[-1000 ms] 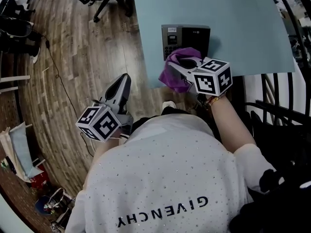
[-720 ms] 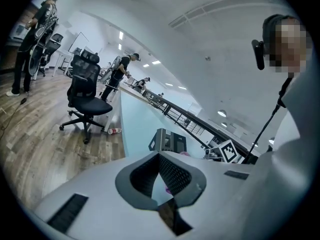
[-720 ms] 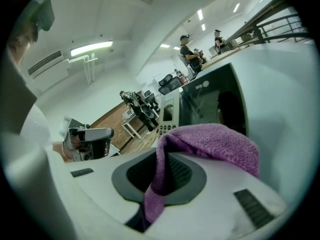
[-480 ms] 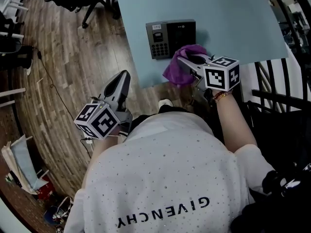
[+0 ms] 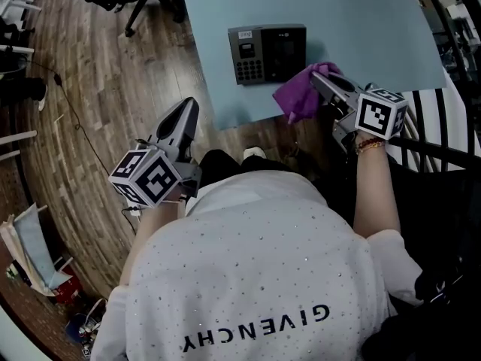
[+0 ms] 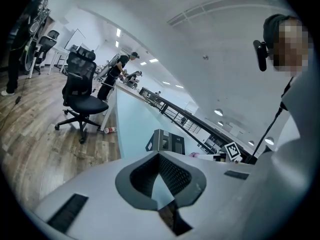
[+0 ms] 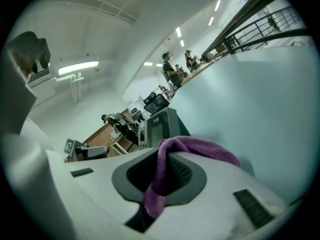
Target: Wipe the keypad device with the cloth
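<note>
— Wood-plank floor (image 5: 98,111) at far left; what over it?
— Left gripper (image 5: 189,105), held low beside the person's white shirt (image 5: 255,262). Jaws pressed together, nothing between them. Placed much as half a second ago.
— Next, moving rightward?
— Pale blue-green wall panel (image 5: 338,21), with keypad device (image 5: 267,53) mounted flat on it, keys at its left half, dark window at its right.
— And the purple cloth (image 5: 299,96)?
— Pinched in right gripper (image 5: 322,81), jaws clamped on a fold, loose end draped out over one jaw. Now below and right of the device's lower right corner, clear of its face.
— Changed from before?
— Yes. One second ago laid over the device's lower edge; half a second ago just under that same corner. Since then carried rightward, off the device, together with the right gripper.
— Cloth touching the panel?
— Cannot be told from any view.
</note>
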`<state>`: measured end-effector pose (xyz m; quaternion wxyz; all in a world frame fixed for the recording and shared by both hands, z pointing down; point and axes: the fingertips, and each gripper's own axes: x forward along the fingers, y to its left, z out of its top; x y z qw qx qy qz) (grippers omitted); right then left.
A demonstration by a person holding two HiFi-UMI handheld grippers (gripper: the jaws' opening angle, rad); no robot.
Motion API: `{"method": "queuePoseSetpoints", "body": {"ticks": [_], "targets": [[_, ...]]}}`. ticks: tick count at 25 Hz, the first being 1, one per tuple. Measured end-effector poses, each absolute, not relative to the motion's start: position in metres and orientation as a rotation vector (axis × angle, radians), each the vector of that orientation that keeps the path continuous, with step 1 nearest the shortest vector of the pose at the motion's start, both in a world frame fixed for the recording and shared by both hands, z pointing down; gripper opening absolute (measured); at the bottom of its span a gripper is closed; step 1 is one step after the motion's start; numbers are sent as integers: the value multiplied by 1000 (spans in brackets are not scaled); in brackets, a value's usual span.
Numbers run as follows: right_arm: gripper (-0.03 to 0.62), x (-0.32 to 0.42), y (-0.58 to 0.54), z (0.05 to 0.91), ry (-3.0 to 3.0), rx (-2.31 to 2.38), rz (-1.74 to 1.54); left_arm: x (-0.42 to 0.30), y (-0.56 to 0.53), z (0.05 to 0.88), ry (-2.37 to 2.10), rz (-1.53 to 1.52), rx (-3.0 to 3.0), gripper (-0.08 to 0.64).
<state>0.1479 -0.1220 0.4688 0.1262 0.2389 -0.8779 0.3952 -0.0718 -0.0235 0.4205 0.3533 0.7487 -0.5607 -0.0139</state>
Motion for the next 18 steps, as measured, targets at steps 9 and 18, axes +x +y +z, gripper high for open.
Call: {"method": "queuePoseSetpoints", "body": {"ticks": [9, 18], "targets": [[26, 193, -187, 387, -2921, 1207, 1221, -91, -30, 434, -1388, -52, 1931, 0], [26, 227, -184, 355, -2951, 1934, 923, -101, -86, 425, -1161, 37, 2101, 0]]}}
